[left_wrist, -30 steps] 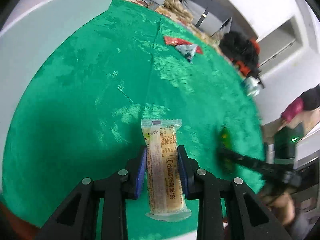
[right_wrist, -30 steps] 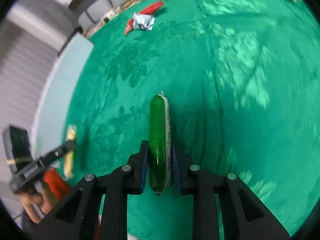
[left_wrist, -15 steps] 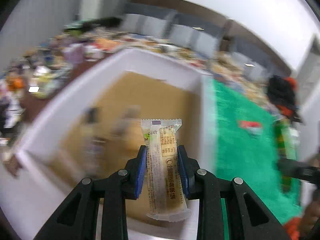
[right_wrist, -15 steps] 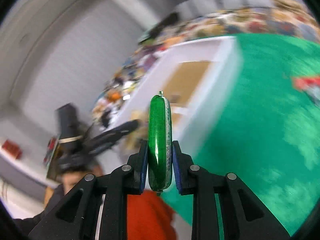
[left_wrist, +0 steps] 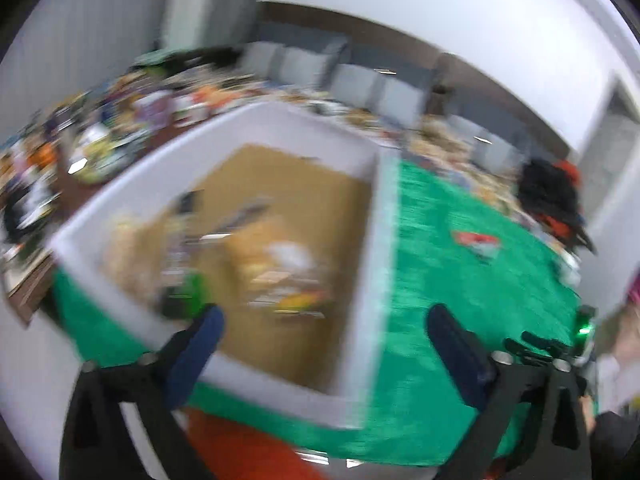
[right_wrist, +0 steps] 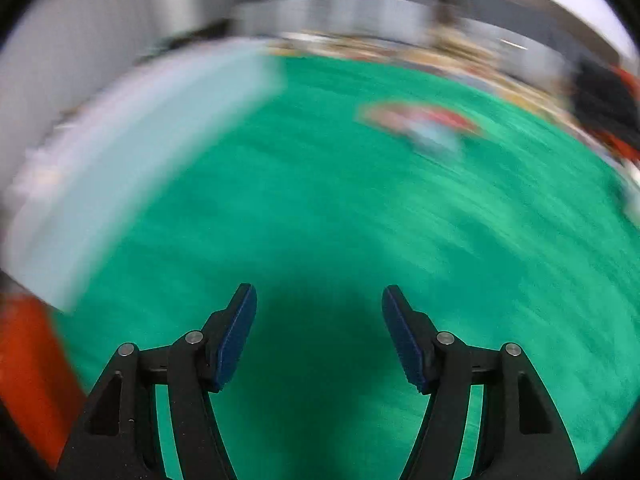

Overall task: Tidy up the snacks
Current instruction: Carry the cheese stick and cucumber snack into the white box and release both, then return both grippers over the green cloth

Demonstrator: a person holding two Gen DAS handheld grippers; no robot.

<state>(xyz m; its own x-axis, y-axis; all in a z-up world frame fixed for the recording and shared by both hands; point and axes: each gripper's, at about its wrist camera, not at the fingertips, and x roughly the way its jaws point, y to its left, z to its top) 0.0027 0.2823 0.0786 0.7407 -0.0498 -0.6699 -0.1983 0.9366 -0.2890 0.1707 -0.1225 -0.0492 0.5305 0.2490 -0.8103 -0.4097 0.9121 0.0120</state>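
My left gripper (left_wrist: 324,320) is open and empty above the near edge of a white box (left_wrist: 372,264) with a brown floor. Several blurred snacks (left_wrist: 280,280) lie inside it, among them something green (left_wrist: 192,288). My right gripper (right_wrist: 319,320) is open and empty over the green cloth (right_wrist: 360,220). A red packet with a silver packet (right_wrist: 424,124) lies on the cloth ahead of it. The same red packet (left_wrist: 476,240) shows in the left wrist view, to the right of the box. Both views are motion-blurred.
The white box shows as a pale wall (right_wrist: 120,160) at the left of the right wrist view. A cluttered table (left_wrist: 100,128) lies behind the box. A black and red object (left_wrist: 552,196) sits at the cloth's far right. The other gripper (left_wrist: 560,352) is at right.
Both grippers have opened and let go: the beige wafer packet and the green sausage are out of their jaws. The right gripper has swung from the box back over the cloth.
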